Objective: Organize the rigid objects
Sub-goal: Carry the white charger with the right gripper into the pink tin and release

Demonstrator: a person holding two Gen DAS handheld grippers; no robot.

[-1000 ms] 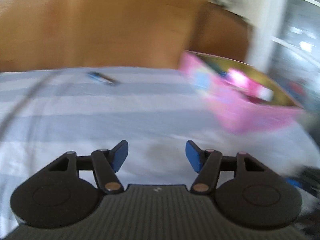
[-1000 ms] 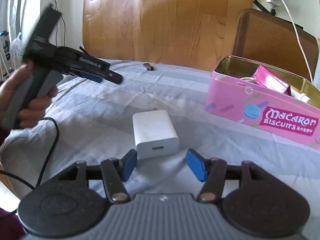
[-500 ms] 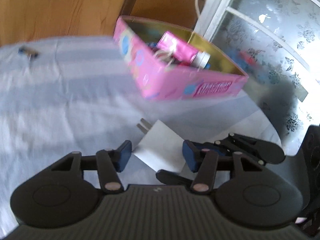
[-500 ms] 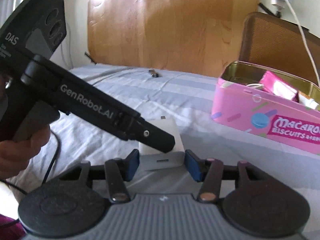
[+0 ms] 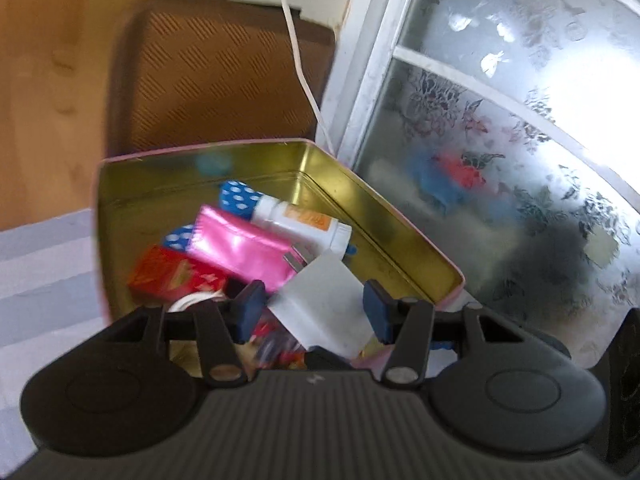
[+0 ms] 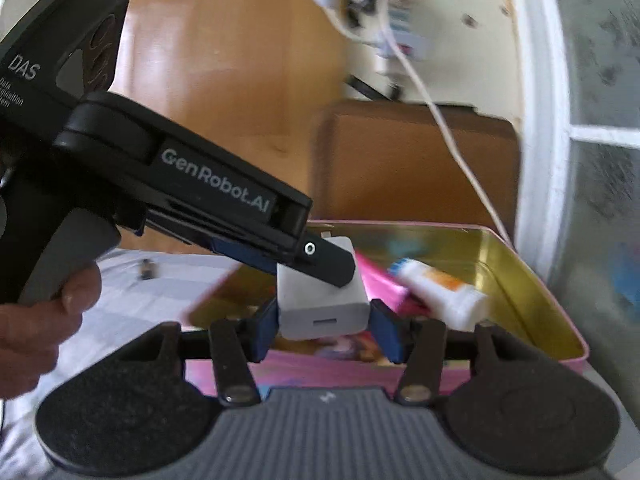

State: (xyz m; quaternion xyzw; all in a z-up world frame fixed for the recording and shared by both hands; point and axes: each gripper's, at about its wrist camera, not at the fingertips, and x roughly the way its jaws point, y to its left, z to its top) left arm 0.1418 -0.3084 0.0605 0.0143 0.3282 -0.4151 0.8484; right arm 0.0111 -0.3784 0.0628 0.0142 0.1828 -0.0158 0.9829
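Wooden headboard (image 5: 48,80), brown woven chair back (image 5: 208,76), sunlit frosted floral window (image 5: 520,128), white cable (image 6: 440,120)

Clearance, as I see it from both wrists:
- Open pink rectangular tin with gold interior (image 5: 404,232): far corner bare; near half crowded by a white tube with orange label (image 5: 300,220), a shiny pink foil pouch (image 5: 236,250) and a red carton (image 5: 172,276).
- White square charger block (image 6: 320,300) and left gripper (image 6: 320,258) block my right gripper's (image 6: 324,330) path.
- White hanging cable (image 5: 298,52) drops behind the tin.
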